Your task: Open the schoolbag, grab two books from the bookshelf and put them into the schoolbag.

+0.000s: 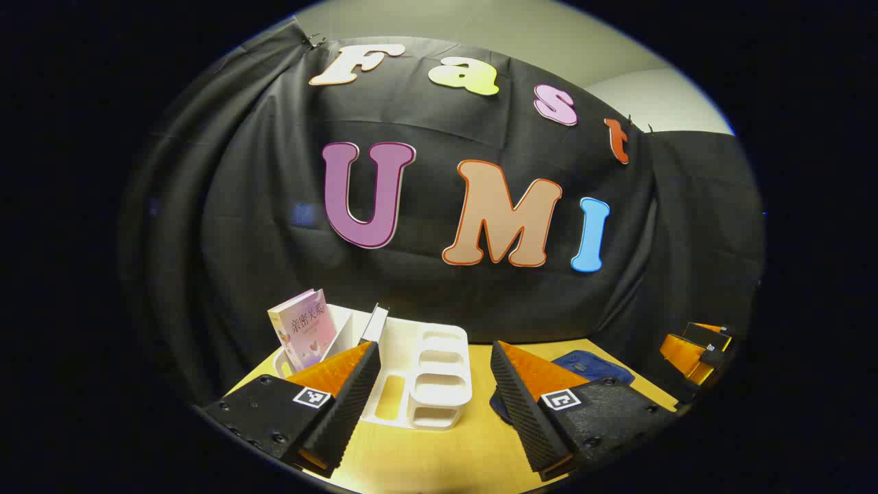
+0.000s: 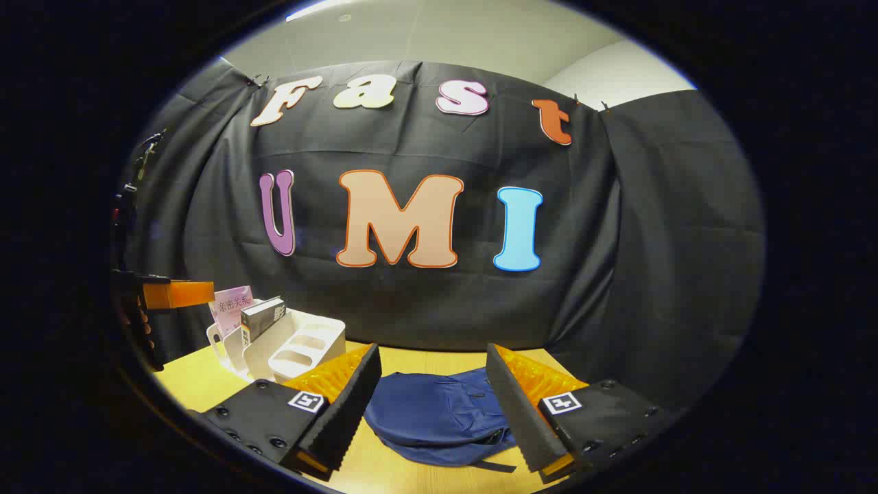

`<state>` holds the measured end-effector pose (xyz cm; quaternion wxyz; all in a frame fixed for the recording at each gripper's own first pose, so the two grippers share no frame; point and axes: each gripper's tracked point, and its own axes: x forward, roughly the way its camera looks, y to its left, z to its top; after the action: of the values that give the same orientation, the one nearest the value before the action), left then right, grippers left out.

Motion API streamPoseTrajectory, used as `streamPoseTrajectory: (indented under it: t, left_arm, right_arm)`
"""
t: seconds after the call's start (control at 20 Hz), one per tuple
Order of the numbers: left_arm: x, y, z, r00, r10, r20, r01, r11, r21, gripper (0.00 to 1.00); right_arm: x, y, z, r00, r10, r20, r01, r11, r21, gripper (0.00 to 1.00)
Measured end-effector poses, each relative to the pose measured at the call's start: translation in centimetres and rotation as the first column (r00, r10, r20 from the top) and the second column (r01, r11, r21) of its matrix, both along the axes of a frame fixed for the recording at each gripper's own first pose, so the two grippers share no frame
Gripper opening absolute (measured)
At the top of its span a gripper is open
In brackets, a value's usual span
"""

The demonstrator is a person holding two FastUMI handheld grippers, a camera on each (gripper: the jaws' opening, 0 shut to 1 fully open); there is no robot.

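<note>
A dark blue schoolbag (image 2: 439,415) lies flat on the wooden table, right in front of my right gripper (image 2: 433,405), whose fingers stand open above it with nothing held. The bag's edge (image 1: 593,367) also peeks out past my left gripper's right finger. My left gripper (image 1: 435,401) is open and faces the white bookshelf (image 1: 432,377). In the shelf's left slots stand a pink book (image 1: 303,328) leaning left and a dark book (image 1: 374,324). From the right gripper view the shelf (image 2: 288,346), pink book (image 2: 232,305) and dark book (image 2: 264,314) sit at the left.
The other gripper (image 1: 699,350) shows orange and black at the far right of the left gripper view. In the right gripper view an orange finger (image 2: 177,293) reaches in from the left above the shelf. Bare tabletop (image 1: 439,453) lies in front of the shelf.
</note>
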<state>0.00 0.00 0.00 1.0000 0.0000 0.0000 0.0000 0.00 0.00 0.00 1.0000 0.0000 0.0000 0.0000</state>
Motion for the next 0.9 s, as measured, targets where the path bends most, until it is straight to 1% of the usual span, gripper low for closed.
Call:
streamPoseTrajectory:
  t: [0.05, 0.15, 0.2, 0.25, 0.35, 0.4, 0.45, 0.55, 0.7, 0.75, 0.8, 0.85, 0.9]
  left_arm:
    - [0.0, -0.2, -0.2, 1.0, 0.0, -0.004, 0.0, 1.0, -0.005, 0.95]
    - [0.0, -0.4, -0.6, 1.0, 0.007, -0.013, -0.007, 1.0, -0.011, 0.95]
    - [-0.1, -0.4, -0.8, 1.0, 0.012, -0.018, -0.012, 1.0, -0.012, 0.92]
    - [-0.2, -0.3, -0.9, 1.0, 0.02, -0.022, -0.02, 1.0, -0.012, 0.95]
    - [-0.2, -0.1, -1.0, 0.999, 0.038, -0.031, -0.038, 0.999, -0.007, 0.95]
    - [-0.3, 0.0, -1.1, 0.999, 0.042, -0.033, -0.042, 0.999, -0.005, 0.95]
    - [-0.3, 0.0, -1.2, 0.998, 0.043, -0.035, -0.043, 0.999, -0.003, 0.95]
    - [-0.4, 0.0, -1.2, 0.998, 0.048, -0.035, -0.049, 0.999, -0.002, 0.95]
    - [-0.5, 0.2, -1.6, 0.998, 0.054, -0.039, -0.054, 0.999, -0.006, 0.95]
    - [-0.5, 0.2, -1.6, 0.998, 0.055, -0.043, -0.055, 0.998, -0.008, 0.95]
    - [-0.4, 0.3, -1.8, 0.997, 0.057, -0.047, -0.057, 0.998, -0.01, 0.95]
    - [-0.4, 0.2, -1.8, 0.997, 0.058, -0.053, -0.058, 0.998, -0.011, 0.95]
    - [-0.6, 0.3, -2.0, 0.997, 0.058, -0.055, -0.058, 0.998, -0.009, 0.95]
  right_arm:
    - [0.1, 0.0, 0.1, 1.0, 0.005, 0.0, -0.005, 1.0, 0.007, 0.94]
    - [0.5, -0.3, 0.0, 1.0, 0.01, -0.001, -0.01, 1.0, 0.008, 0.95]
    - [0.6, -0.3, 0.0, 1.0, 0.012, -0.001, -0.012, 1.0, 0.004, 0.96]
    - [0.7, -0.4, 0.0, 1.0, 0.015, -0.003, -0.015, 1.0, 0.0, 0.97]
    - [0.9, -0.3, -0.3, 1.0, 0.026, -0.011, -0.026, 1.0, 0.004, 1.0]
    - [0.9, -0.2, -0.4, 0.999, 0.031, -0.015, -0.031, 0.999, 0.01, 1.0]
    - [0.9, -0.2, -0.5, 0.999, 0.031, -0.018, -0.031, 0.999, 0.013, 0.94]
    - [0.9, -0.3, -0.8, 0.999, 0.031, -0.023, -0.031, 0.999, 0.01, 0.94]
    - [0.8, -0.4, -0.8, 0.999, 0.028, -0.023, -0.028, 1.0, 0.005, 1.0]
    - [0.7, -0.5, -0.9, 0.999, 0.026, -0.022, -0.026, 1.0, 0.004, 0.94]
    - [0.6, -0.5, -1.0, 0.999, 0.025, -0.023, -0.025, 1.0, 0.005, 0.98]
    - [0.6, -0.5, -1.0, 0.999, 0.026, -0.026, -0.026, 1.0, 0.008, 0.94]
    - [0.6, -0.6, -1.1, 0.999, 0.026, -0.028, -0.026, 1.0, 0.01, 0.94]
